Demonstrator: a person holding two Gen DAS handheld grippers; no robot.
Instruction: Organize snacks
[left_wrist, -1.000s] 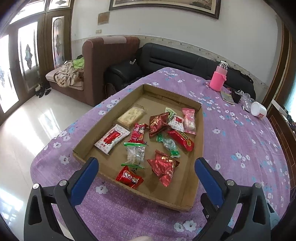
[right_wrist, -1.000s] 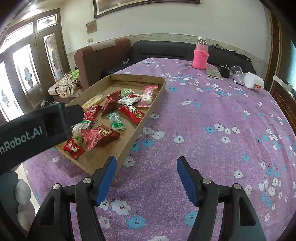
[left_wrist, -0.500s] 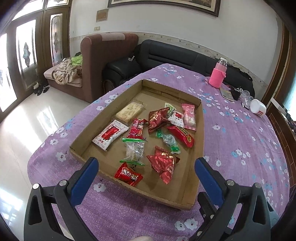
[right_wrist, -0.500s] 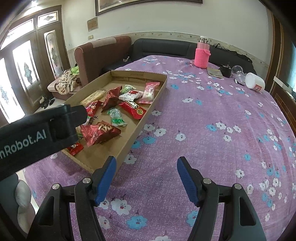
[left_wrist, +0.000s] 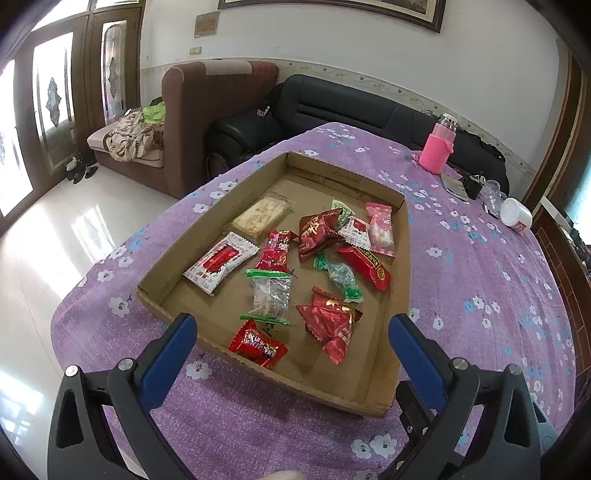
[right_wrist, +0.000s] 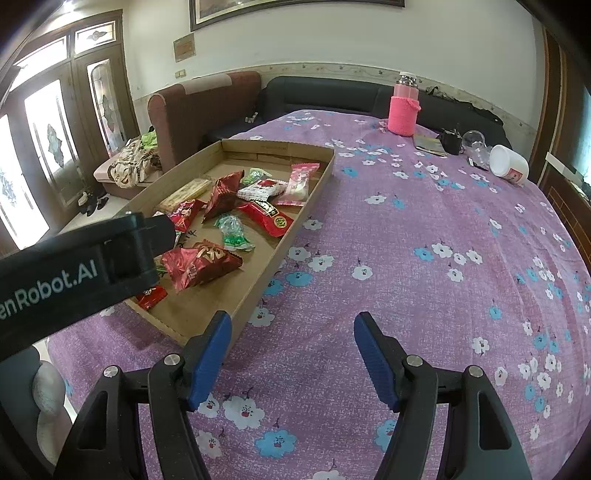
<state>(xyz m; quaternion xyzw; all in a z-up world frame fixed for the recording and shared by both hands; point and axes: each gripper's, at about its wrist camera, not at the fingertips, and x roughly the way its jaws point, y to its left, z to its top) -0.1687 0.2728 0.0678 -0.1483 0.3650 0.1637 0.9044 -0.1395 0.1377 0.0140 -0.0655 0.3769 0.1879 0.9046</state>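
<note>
A shallow cardboard tray (left_wrist: 402, 280) lies on the purple flowered tablecloth and holds several wrapped snacks: a white-and-red pack (left_wrist: 220, 261), a clear green-edged pack (left_wrist: 270, 298), a small red pack (left_wrist: 258, 344), a crumpled red bag (left_wrist: 328, 325) and a long red bar (left_wrist: 364, 266). My left gripper (left_wrist: 291, 336) is open and empty, held above the tray's near edge. My right gripper (right_wrist: 291, 339) is open and empty over the cloth just right of the tray (right_wrist: 284, 243). The left gripper's black body (right_wrist: 74, 273) hides the tray's near left part in the right wrist view.
A pink bottle (left_wrist: 437, 147), a white jar on its side (left_wrist: 516, 216), a dark notebook (right_wrist: 428, 144) and small items lie at the table's far end. A brown armchair (left_wrist: 207, 110) and black sofa (left_wrist: 332, 103) stand behind. The table's left edge drops to a tiled floor (left_wrist: 48, 236).
My left gripper has drawn back and risen a little, so the tray sits slightly farther off. My right gripper has drifted slightly. Both stay open; no snack has moved.
</note>
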